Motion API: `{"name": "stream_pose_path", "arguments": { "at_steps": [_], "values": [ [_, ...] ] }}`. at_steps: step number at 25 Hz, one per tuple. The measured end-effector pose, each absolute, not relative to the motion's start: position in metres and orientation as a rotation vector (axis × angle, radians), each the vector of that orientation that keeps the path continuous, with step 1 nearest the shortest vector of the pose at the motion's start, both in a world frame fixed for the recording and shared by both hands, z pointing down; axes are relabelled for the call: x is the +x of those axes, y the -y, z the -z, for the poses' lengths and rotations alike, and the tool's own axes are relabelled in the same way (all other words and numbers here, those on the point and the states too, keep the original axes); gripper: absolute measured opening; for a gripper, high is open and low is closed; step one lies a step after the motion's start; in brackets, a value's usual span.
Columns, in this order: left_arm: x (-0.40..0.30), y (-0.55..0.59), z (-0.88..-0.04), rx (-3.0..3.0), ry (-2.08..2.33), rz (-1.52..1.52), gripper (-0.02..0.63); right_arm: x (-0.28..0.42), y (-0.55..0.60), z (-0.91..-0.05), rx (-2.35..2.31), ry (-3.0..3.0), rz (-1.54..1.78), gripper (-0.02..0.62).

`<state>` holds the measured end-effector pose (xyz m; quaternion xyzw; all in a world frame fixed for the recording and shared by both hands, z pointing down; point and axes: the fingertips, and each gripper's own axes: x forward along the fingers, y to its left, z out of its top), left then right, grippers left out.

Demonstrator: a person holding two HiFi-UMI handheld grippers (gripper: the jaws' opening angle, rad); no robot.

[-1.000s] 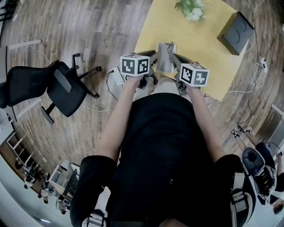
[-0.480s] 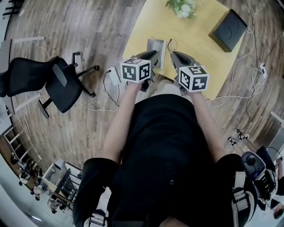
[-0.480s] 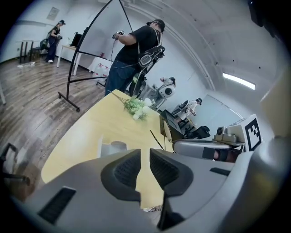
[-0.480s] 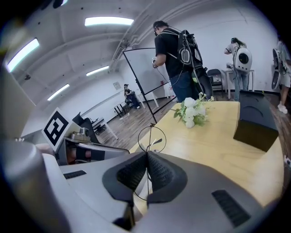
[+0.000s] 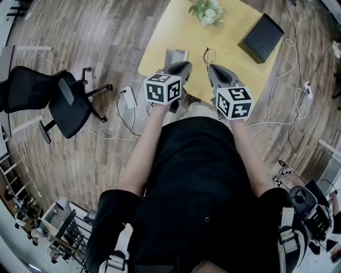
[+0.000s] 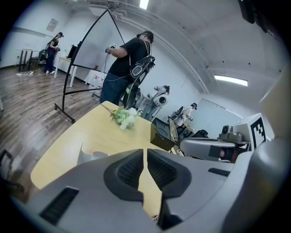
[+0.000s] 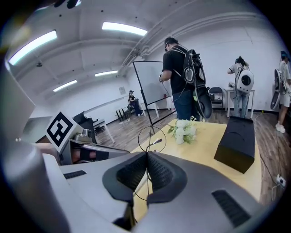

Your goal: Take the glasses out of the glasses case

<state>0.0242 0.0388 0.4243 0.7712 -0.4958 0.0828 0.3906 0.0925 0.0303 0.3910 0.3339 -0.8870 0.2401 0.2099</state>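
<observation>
1. You are in a wood-floored room, and in the head view the yellow table [image 5: 242, 58] lies at 12 o'clock from you.
2. Your right gripper [image 7: 147, 157] is clenched on the glasses [image 7: 152, 139] — a thin wire frame nipped between the pads, with one round lens past the tips. They are clear of the glasses case [image 5: 175, 55], which sits on the table at 12 o'clock of your left gripper [image 6: 145, 154] and looks open.
3. The left gripper's jaws have just been closing, and they meet on nothing.
4. Risk: I judge the hold slender. A quick roll of your wrist could swing the frame out of the pads onto the table or the floor, and squeezing harder could bend the wire.
5. Count: one pair of glasses, one case, two grippers, one bunch of flowers [image 5: 206, 10] at 12 o'clock, one black box [image 5: 261, 37] at 1 o'clock, and one office chair [image 5: 69, 104] at 9 o'clock.
</observation>
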Motion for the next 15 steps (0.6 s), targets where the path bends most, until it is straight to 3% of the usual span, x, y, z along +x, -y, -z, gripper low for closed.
{"name": "stream_pose_path", "arguments": {
  "at_steps": [15],
  "values": [
    [0.046, -0.044, -0.343, 2.172, 1.434, -0.149, 0.04, 0.131, -0.044, -0.314, 1.083, 2.659, -0.511, 0.025]
  ]
}}
